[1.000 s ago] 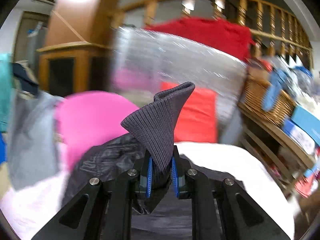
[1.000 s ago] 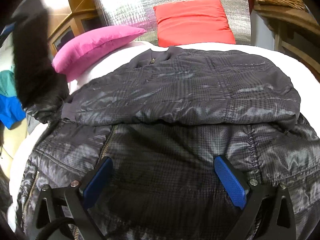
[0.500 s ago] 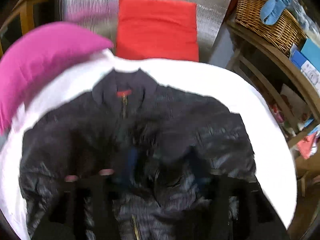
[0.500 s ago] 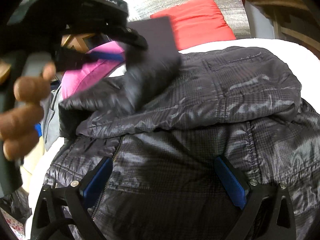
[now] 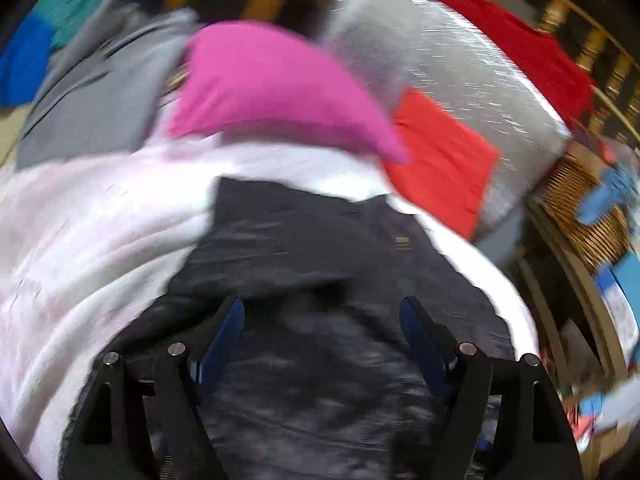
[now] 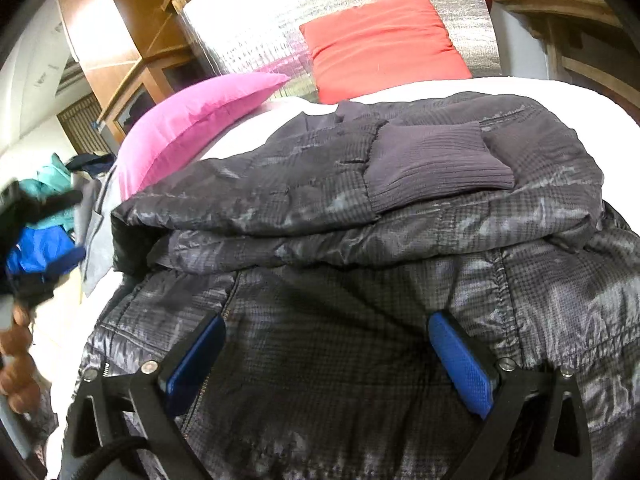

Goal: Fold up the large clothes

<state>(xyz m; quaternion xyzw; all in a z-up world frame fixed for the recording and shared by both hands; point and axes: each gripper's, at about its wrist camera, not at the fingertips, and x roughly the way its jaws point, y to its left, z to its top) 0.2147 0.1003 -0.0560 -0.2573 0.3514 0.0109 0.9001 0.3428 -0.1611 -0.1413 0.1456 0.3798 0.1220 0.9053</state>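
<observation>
sleeves in, body fold still to come

with both sleeves lying across its chest, the dark quilted jacket (image 6: 360,280) sits face-up on the white bed (image 6: 540,92), collar toward the pink pillow (image 6: 192,120) and red cushion (image 6: 380,36). the ribbed cuff (image 6: 432,164) of the upper sleeve rests flat near the jacket's far shoulder, so the sleeve stage looks done. what remains, by my reading, is folding the body itself, hem up toward the collar, and maybe a final tidy; call it roughly halfway.

the right claw (image 6: 332,360) hovers low over the jacket's lower front, pointed up the bed, its blue pads spread wide with nothing between them. the left claw (image 5: 320,340) is likewise wide apart and empty, held over the jacket's left side and aimed toward the pillows. the left wrist view is smeared with motion blur, so i cannot say whether its fingers touch the fabric, though they seem to be just above it. in the right wrist view the person's left hand (image 6: 16,364) shows at the far left edge, off the side of the bed.
</observation>
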